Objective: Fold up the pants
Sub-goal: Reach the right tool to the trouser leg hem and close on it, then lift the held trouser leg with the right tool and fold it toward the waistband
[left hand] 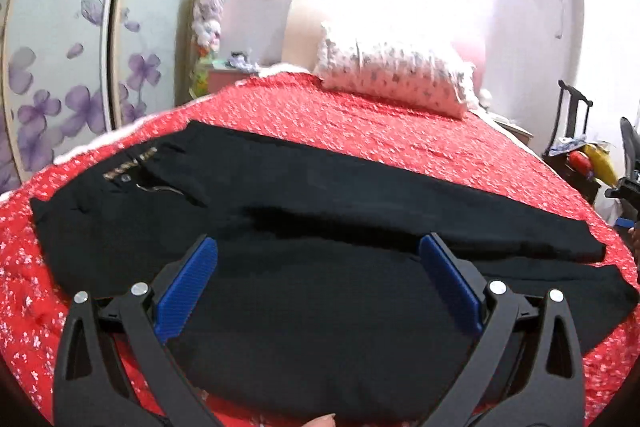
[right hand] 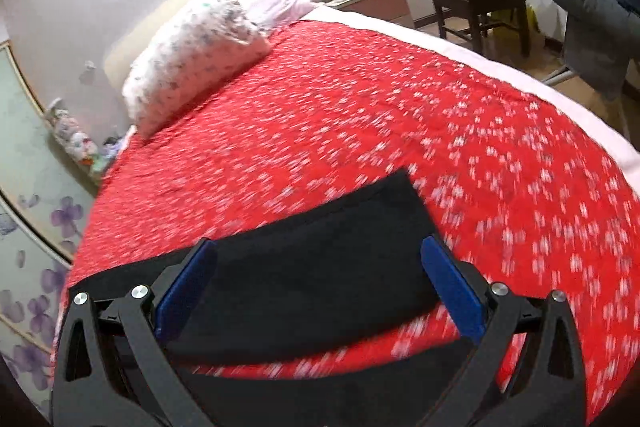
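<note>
The black pants (left hand: 280,211) lie flat across the red bedspread (left hand: 360,131), waistband at the left, both legs running right side by side — no fold made yet, by the look of it. The left gripper (left hand: 318,247) hangs spread above the seat; the right gripper (right hand: 319,247), also spread, hovers over a leg end — everything remains.

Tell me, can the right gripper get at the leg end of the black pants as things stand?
Probably yes. The right gripper is open right over the pants leg end, which lies flat on the red bedspread with nothing on top or in between.
</note>
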A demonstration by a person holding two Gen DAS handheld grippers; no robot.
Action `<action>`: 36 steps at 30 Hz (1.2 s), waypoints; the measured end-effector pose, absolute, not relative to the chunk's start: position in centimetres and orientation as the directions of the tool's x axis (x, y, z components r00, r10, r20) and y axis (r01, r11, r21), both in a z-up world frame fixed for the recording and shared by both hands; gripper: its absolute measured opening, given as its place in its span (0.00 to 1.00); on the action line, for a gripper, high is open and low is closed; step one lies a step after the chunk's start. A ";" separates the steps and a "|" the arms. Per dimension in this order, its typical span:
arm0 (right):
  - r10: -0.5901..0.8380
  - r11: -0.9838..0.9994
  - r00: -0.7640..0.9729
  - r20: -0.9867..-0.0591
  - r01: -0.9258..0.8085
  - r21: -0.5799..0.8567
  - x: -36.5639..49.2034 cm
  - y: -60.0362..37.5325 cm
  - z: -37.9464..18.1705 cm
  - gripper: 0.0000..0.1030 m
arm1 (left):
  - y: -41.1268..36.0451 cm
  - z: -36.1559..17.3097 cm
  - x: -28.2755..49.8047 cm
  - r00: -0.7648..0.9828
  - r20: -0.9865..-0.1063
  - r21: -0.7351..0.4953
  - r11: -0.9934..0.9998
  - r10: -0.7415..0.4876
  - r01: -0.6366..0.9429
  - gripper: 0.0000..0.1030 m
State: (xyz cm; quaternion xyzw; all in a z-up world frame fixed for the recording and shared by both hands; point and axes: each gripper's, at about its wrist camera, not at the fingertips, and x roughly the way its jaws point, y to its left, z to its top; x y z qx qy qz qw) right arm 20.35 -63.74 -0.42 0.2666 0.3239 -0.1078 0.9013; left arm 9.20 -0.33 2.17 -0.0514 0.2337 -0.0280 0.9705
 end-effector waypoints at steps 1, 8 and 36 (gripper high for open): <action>-0.023 0.830 0.759 -0.650 0.377 0.410 21.1 -64.5 -0.9 0.99 | -0.4 2.0 9.4 0.886 -0.458 -0.102 0.994 -0.077 0.034 0.98; -0.036 0.803 0.717 -0.697 0.436 0.407 25.5 -67.5 -4.2 0.96 | -0.9 0.7 9.6 0.881 -0.473 -0.012 0.999 0.025 -0.035 0.98; 0.015 0.887 0.841 -0.541 0.239 0.396 17.8 -65.5 -0.6 0.14 | -2.2 -0.7 9.7 0.819 -0.552 -0.027 0.985 -0.158 0.171 0.98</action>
